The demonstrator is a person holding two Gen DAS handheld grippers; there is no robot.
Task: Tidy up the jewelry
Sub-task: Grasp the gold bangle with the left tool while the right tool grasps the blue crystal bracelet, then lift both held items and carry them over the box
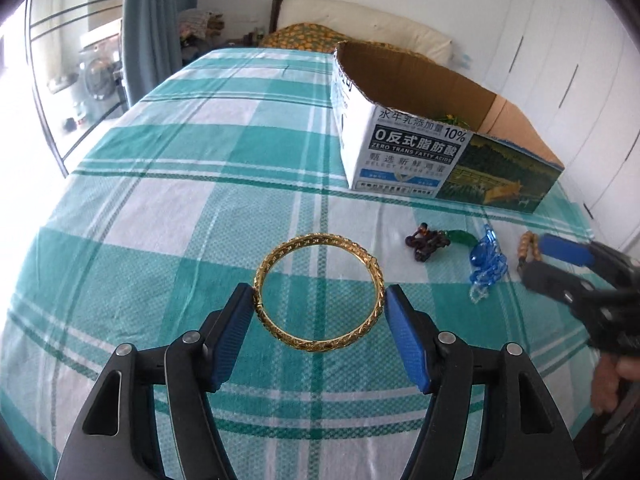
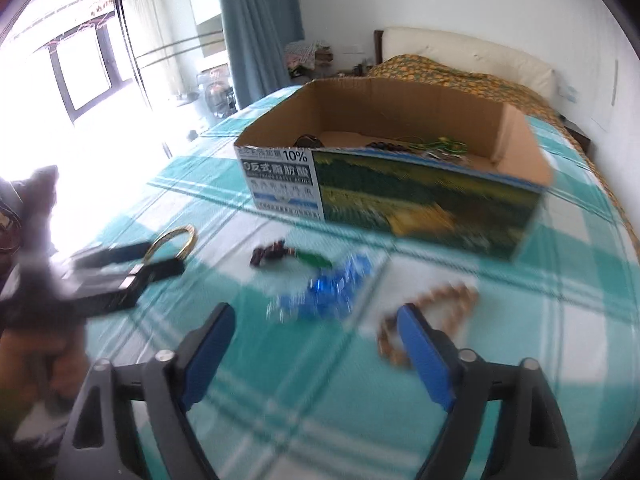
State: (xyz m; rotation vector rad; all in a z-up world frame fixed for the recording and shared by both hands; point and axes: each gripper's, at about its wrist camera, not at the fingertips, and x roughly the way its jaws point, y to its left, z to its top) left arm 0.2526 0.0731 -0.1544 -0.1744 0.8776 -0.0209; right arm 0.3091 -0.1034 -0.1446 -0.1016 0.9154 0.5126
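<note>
My left gripper (image 1: 320, 300) is shut on a gold bangle (image 1: 316, 238), one blue pad pressing on each side of the ring, above the teal checked bedsheet (image 1: 180, 240). The right wrist view shows that same gripper (image 2: 166, 258) and bangle (image 2: 188, 236) at the left, blurred. My right gripper (image 2: 316, 314) stands open with only sheet between its fingers. A wooden bead bracelet (image 2: 448, 300) lies just beyond its right finger. A blue crystal piece (image 2: 332, 284) lies ahead of it. From the left wrist view the right gripper (image 1: 534, 260) is beside the wooden beads (image 1: 528, 246).
An open cardboard box (image 2: 400, 200) stands on the bed behind the jewelry, with green and dark pieces (image 2: 440, 146) inside. Dark red beads with a green pendant (image 1: 428, 240) lie beside the blue crystal piece (image 1: 488, 256). Pillows and a patterned quilt are at the far end.
</note>
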